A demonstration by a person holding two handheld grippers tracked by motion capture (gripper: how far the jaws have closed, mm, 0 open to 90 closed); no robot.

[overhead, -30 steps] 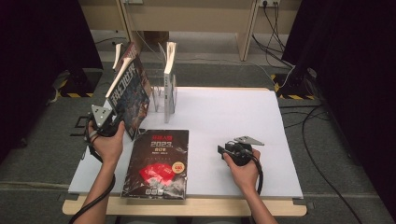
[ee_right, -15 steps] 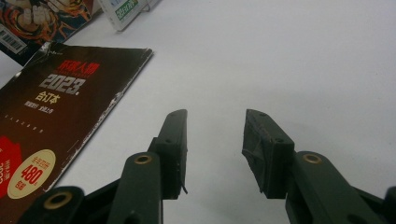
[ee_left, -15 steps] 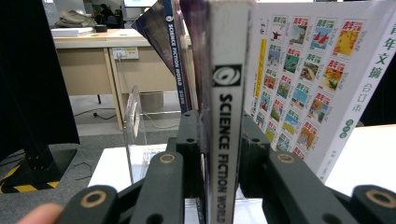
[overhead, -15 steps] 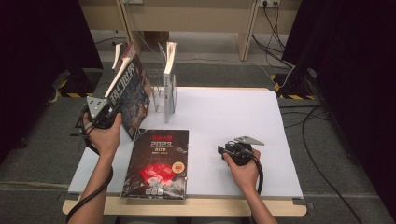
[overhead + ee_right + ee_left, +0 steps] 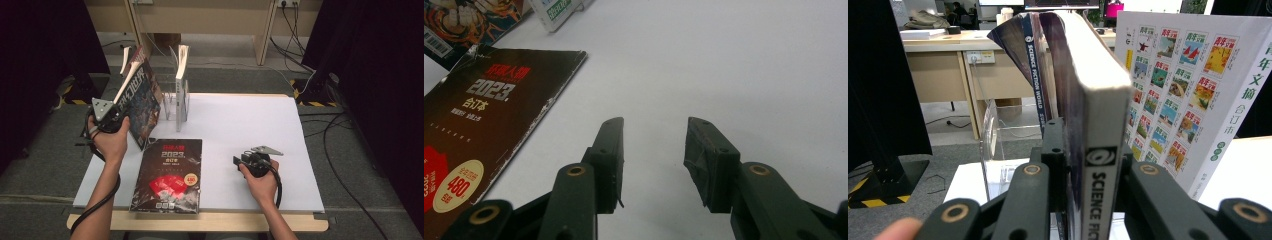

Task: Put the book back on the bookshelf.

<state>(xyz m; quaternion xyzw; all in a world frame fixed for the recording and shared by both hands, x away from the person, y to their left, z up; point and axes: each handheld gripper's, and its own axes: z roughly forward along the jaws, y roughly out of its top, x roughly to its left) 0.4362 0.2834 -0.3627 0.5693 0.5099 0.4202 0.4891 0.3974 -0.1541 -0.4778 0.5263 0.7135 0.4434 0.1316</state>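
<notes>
Left gripper view: my left tongs (image 5: 1083,200) pinch the thick dark-covered magazine (image 5: 1093,100); I should keep it upright toward the clear acrylic rack (image 5: 990,145). Right tongs (image 5: 654,155) are spread, idle.

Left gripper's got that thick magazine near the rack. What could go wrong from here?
1. The left gripper clamps the thick magazine only at its spine, tilted; its loose pages could fan or sag.
2. It could knock the white book standing in the clear rack.
3. The right gripper rests open on the table and gives no support.

dark red-lettered book (image 5: 169,175), white table (image 5: 240,120)
</notes>
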